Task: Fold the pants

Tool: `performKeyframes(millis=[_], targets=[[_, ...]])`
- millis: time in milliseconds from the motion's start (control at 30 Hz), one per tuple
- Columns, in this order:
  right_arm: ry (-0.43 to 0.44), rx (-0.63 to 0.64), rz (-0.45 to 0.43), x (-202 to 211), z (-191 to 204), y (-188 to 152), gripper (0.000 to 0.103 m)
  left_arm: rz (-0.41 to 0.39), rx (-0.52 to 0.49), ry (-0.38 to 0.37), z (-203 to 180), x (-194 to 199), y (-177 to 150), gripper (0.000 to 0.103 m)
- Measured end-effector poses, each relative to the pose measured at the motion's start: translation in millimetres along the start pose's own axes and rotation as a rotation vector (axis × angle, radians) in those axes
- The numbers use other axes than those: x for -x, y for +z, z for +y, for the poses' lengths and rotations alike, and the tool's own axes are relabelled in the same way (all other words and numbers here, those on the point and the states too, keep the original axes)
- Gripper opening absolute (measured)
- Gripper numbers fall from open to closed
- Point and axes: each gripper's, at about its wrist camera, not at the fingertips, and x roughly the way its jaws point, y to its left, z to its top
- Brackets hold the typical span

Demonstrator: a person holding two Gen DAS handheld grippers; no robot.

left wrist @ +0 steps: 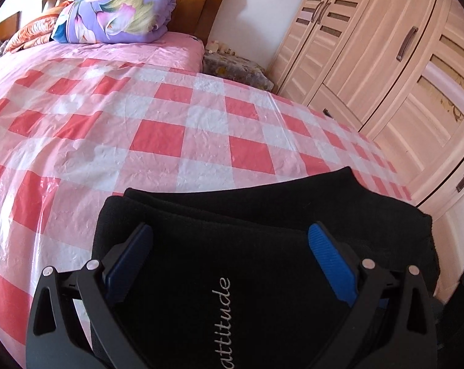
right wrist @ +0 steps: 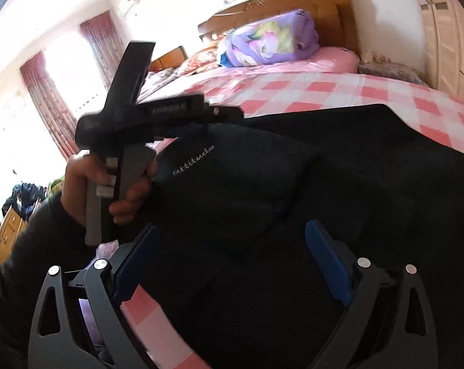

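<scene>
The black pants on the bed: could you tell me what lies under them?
The black pants lie on a pink checked plastic sheet; whatever lies directly beneath them is hidden.

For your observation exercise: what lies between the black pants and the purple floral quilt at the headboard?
Only bare bed cover: the red-and-white checked sheet, then plain pink, separates the black pants from the purple floral quilt. The left wrist view shows it best.

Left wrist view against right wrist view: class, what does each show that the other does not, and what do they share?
Only the left wrist view shows the wardrobe doors' handles. Only the right shows a hand holding the left hand-held gripper, and red curtains. Both show black pants lettered "attitude", the checked bed cover, a purple quilt and open blue pads.
</scene>
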Motion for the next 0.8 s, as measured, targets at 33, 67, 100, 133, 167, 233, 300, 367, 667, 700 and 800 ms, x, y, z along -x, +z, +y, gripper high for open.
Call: performKeyframes(millis=[33,67,100,133,167,233,300,367,667,700,800], targets=[[-0.003,-0.047,-0.013,6.4,-2.8,5.7,0.093,0.004,-0.005,0.004,-0.5,-0.6,0.0,0.101],[0.008,-0.06,-0.035,11.0,-3.7,9.6,0.093,0.006,-0.006,0.004,-0.2,-1.3,0.4,0.101],[0.033,-0.045,-0.065,14.4,-3.2,15.1,0.093,0.007,-0.003,0.001,0.4,-1.4,0.4,0.101],[0.034,-0.012,-0.055,9.8,-1.9,20.8,0.094,0.007,-0.002,0.0,0.8,-1.5,0.6,0.101],[0.028,0.009,-0.026,2.0,-1.3,24.3,0.096,0.007,-0.001,-0.001,0.9,-1.6,0.7,0.101],[0.056,0.038,0.118,-29.8,-8.1,32.2,0.099,0.009,0.002,0.004,0.7,-2.3,0.9,0.101],[0.081,0.062,0.179,-40.2,-12.5,37.8,0.099,0.011,0.003,0.011,0.0,-3.0,1.3,0.101],[0.103,0.056,0.208,-37.0,-15.8,41.2,0.098,0.009,0.006,0.006,0.2,-2.8,1.6,0.101],[0.079,-0.089,0.012,-4.2,-82.2,95.9,0.099,0.0,0.027,-0.011,5.2,-3.6,3.9,0.101],[0.123,-0.098,0.019,-13.8,-88.7,102.9,0.099,-0.001,0.03,-0.014,5.8,-3.6,3.8,0.101],[0.163,-0.11,0.087,-53.1,-106.1,121.7,0.098,-0.007,0.039,-0.024,7.8,-3.5,3.6,0.101]])
